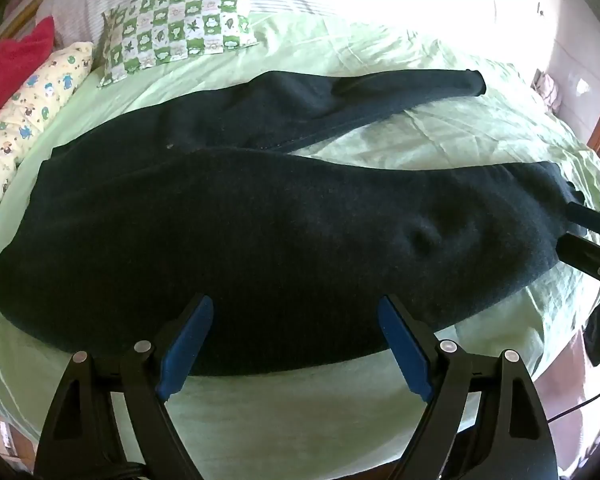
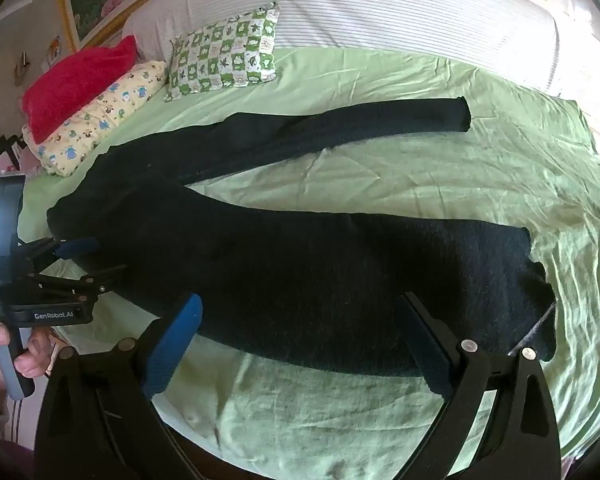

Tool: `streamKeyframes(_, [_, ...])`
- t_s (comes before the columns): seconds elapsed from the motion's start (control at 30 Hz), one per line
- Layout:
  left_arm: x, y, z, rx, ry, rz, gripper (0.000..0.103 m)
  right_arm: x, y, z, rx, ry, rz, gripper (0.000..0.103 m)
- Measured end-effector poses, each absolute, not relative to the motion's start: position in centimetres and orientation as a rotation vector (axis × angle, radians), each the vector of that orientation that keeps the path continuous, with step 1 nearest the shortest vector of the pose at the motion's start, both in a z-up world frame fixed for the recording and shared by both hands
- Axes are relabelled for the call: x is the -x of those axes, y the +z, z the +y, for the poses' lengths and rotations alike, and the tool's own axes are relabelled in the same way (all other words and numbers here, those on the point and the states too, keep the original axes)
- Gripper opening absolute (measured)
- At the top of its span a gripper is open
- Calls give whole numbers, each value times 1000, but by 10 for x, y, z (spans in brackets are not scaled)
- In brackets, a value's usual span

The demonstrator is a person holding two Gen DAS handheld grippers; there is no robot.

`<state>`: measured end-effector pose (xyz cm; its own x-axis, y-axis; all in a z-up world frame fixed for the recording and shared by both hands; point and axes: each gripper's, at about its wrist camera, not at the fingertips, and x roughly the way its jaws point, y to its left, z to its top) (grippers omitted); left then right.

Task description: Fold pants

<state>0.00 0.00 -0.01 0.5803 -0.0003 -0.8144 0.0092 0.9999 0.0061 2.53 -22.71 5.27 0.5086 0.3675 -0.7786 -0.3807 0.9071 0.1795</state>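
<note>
Dark navy pants lie spread flat on a light green bed sheet, waist to the left, legs splayed apart to the right. They also show in the right wrist view. My left gripper is open and empty, its blue pads just above the near edge of the near leg by the waist. My right gripper is open and empty over the near edge of the near leg, toward its cuff. Each gripper shows in the other's view: the right, the left.
A green checkered pillow, a yellow patterned pillow and a red blanket lie at the head of the bed. A white striped headboard cushion runs along the back. The bed's near edge lies just under both grippers.
</note>
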Motion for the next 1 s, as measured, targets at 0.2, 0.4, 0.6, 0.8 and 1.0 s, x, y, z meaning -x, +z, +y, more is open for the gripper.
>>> streamKeyframes(0.2, [0, 0, -1, -13, -3, 952, 86, -25, 53, -227, 14, 451, 934, 97])
streamKeyframes(0.4, [0, 0, -1, -12, -5, 952, 86, -25, 53, -227, 15, 452, 933, 97])
streamKeyframes(0.6, [0, 0, -1, -10, -5, 952, 86, -25, 53, -226, 15, 450, 933, 97])
streamKeyframes(0.8, [-2, -1, -5, -12, -3, 952, 86, -26, 53, -226, 15, 450, 934, 97])
streamKeyframes(1.0, [-5, 2, -5, -17, -7, 946, 86, -27, 53, -227, 13, 451, 933, 97])
